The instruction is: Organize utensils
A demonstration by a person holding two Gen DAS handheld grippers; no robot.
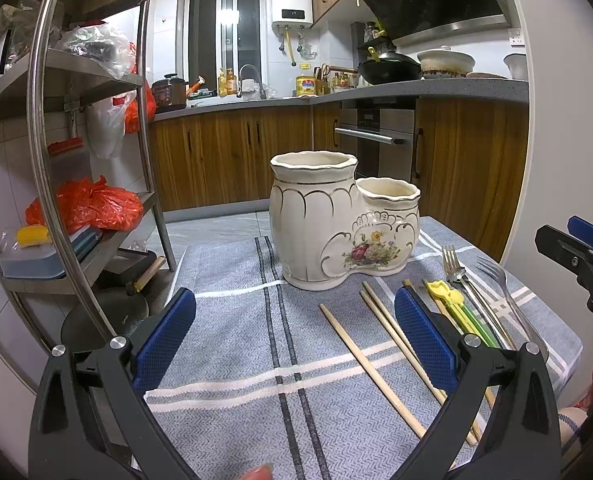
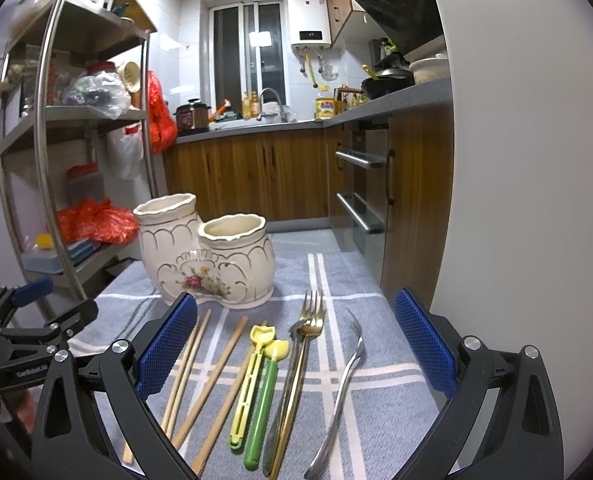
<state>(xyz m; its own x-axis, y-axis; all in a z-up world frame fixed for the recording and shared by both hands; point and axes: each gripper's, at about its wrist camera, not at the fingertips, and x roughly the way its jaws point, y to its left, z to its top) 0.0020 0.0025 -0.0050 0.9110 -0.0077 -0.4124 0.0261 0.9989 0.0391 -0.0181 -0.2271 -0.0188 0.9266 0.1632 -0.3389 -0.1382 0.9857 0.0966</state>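
Hovering over the desk (image 2: 376, 280), both tongs wide open, empty. Utensils lie flat just ahead of the right tongs (image 2: 295, 344), long axes running near-to-far: chopsticks (image 2: 188, 376) left, forks (image 2: 308, 344) right. Left tongs (image 1: 295, 344) sit further left. Ceramic holder (image 2: 212, 256) stands upright at the far left. Checked cloth, cramped kitchen.

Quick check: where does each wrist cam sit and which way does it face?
Left wrist: on the left gripper, low over the cloth, facing the ceramic holder; open fingers, right gripper at right edge.
Right wrist: on the right gripper, above forks and chopsticks, facing the kitchen; left gripper at left.
Shared: holder, utensils, checked cloth.
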